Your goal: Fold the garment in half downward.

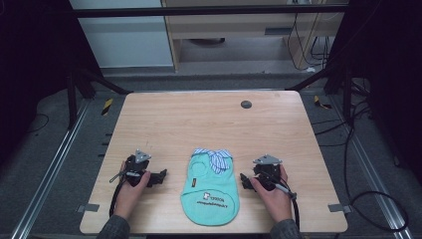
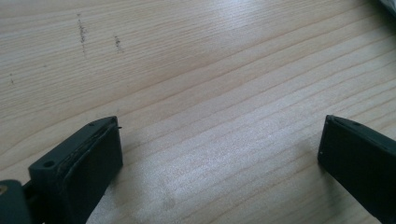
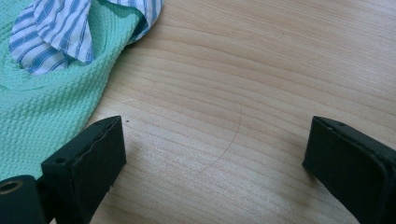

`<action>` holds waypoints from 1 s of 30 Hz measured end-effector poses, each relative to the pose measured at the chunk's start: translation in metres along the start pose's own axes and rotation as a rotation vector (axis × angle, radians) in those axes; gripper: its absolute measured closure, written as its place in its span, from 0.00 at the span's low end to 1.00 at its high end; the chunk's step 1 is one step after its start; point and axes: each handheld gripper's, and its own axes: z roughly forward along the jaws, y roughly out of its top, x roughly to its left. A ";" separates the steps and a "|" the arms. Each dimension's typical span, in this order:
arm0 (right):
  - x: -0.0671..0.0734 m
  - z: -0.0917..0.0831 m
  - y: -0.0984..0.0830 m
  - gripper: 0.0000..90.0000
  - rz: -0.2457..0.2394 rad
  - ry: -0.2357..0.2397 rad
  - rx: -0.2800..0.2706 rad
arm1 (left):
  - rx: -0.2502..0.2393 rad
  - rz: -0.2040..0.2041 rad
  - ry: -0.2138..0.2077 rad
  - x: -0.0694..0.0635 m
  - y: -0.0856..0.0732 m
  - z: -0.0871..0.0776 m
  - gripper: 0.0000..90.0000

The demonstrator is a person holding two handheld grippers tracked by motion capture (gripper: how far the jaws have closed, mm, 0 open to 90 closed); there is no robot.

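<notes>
A small mint-green knitted garment [image 1: 210, 188] with a blue-and-white striped collar [image 1: 214, 157] lies flat near the table's front edge, printed end toward the person. My left gripper [image 1: 160, 177] rests on the wood to the garment's left, held in a hand, jaws wide open over bare tabletop [image 2: 219, 140]. My right gripper [image 1: 244, 180] sits just right of the garment, also open. In the right gripper view the green knit [image 3: 42, 112] and striped collar [image 3: 56, 32] lie beside the left jaw, with bare wood between the jaws [image 3: 215, 140].
The wooden table [image 1: 209, 119] has a small dark round disc [image 1: 246, 104] near its far edge. Black frame posts and cables stand around the table on the grey floor. A cable trails from each gripper toward the front edge.
</notes>
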 end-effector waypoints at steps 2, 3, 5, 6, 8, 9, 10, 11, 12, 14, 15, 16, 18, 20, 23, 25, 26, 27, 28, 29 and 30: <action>0.000 0.000 0.000 0.06 0.000 0.000 0.000 | 0.002 -0.001 -0.002 0.000 0.000 -0.001 0.00; 0.000 0.000 0.000 0.06 0.000 -0.001 0.001 | 0.002 -0.001 -0.002 0.000 0.000 -0.001 0.00; 0.000 0.000 0.000 0.06 0.000 0.000 0.000 | 0.002 -0.001 -0.003 0.000 -0.001 -0.001 0.00; 0.000 0.000 0.000 0.06 0.001 0.000 0.001 | 0.000 -0.003 -0.005 -0.001 -0.001 -0.001 0.00; 0.000 0.000 0.000 0.06 0.001 0.000 0.001 | 0.001 0.002 -0.006 -0.001 -0.001 -0.001 0.00; 0.000 0.000 0.000 0.06 0.001 0.000 0.001 | 0.001 0.002 -0.006 -0.001 -0.001 -0.001 0.00; 0.000 0.000 0.000 0.06 0.001 0.000 0.001 | 0.001 0.003 -0.007 -0.001 -0.001 -0.002 0.00; 0.000 0.000 0.000 0.06 0.000 0.000 0.001 | 0.001 0.004 -0.008 -0.002 -0.001 -0.002 0.00; 0.000 0.000 0.000 0.06 0.001 0.000 0.001 | 0.002 0.006 -0.009 -0.002 -0.002 -0.002 0.00; 0.000 0.000 0.000 0.06 0.000 -0.001 0.001 | -0.002 0.008 -0.012 -0.002 -0.002 -0.002 0.00; 0.000 0.000 0.000 0.06 0.001 0.001 0.002 | 0.003 0.016 -0.014 -0.002 -0.002 -0.002 0.00; 0.000 0.000 0.000 0.06 0.001 0.003 0.002 | 0.005 0.019 -0.015 -0.002 -0.001 -0.002 0.00; -0.001 0.000 0.000 0.05 -0.002 0.008 0.003 | -0.001 0.023 -0.022 -0.003 -0.001 -0.002 0.00; -0.001 0.000 0.000 0.05 -0.003 0.008 0.003 | 0.002 0.026 -0.023 -0.004 -0.001 -0.002 0.00; -0.001 0.000 0.000 0.06 0.001 0.005 0.002 | 0.001 0.033 -0.030 -0.006 -0.001 -0.003 0.02; -0.001 0.000 0.000 0.07 -0.001 0.004 0.001 | 0.000 0.039 -0.040 -0.008 0.001 -0.003 0.04; -0.001 0.000 0.000 0.08 0.002 0.004 -0.001 | -0.002 0.041 -0.039 -0.009 0.001 -0.003 0.04; -0.001 -0.001 0.000 0.09 0.003 0.000 -0.004 | 0.004 0.049 -0.040 -0.010 0.002 -0.003 0.04; -0.002 -0.001 0.000 0.12 -0.001 -0.001 -0.010 | 0.007 0.054 -0.043 -0.011 0.003 -0.003 0.05; -0.002 -0.002 -0.001 0.16 0.003 0.001 -0.016 | 0.001 0.050 -0.049 -0.013 0.004 -0.004 0.05; -0.002 -0.002 -0.001 0.19 -0.001 0.000 -0.022 | -0.005 0.052 -0.056 -0.014 0.005 -0.005 0.05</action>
